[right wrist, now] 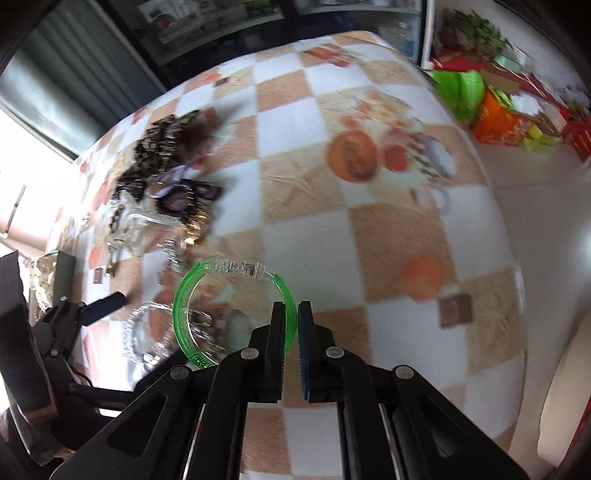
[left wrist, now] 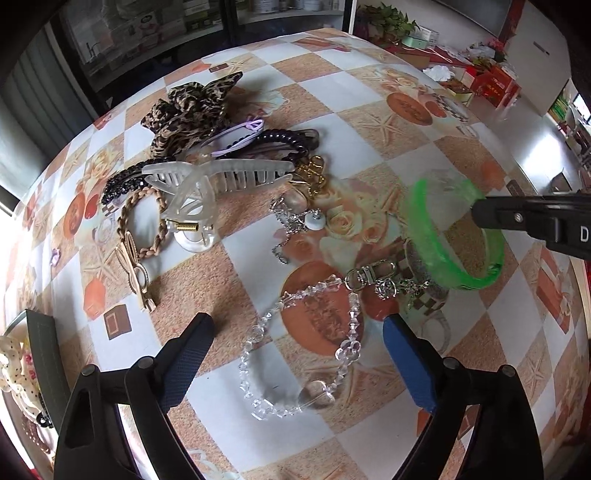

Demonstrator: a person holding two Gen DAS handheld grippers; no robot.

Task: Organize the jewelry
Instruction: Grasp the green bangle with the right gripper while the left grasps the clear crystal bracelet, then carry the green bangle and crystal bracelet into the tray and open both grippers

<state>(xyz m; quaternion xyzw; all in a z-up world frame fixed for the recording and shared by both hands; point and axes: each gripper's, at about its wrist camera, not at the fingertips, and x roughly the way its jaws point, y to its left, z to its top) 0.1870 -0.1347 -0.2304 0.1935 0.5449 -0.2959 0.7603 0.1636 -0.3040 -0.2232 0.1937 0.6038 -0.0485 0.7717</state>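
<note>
My right gripper (right wrist: 291,314) is shut on a green translucent bangle (right wrist: 184,314) and holds it above the table; it shows in the left wrist view (left wrist: 443,236) with the right gripper (left wrist: 476,212) at its rim. My left gripper (left wrist: 295,332) is open and empty above a clear crystal bead chain (left wrist: 295,369). A pile lies on the far left: a clear claw clip (left wrist: 207,184), a leopard scrunchie (left wrist: 184,110), a braided hair tie (left wrist: 144,221), dark bead bands (left wrist: 280,138), silver chains (left wrist: 288,225) and a keyring clasp (left wrist: 373,273).
The checked tablecloth (left wrist: 388,129) covers the table. A dark tray (left wrist: 44,362) with polka-dot cloth pieces sits at the left edge. Boxes and a plant (left wrist: 391,18) stand beyond the far right edge. The right wrist view is motion-blurred.
</note>
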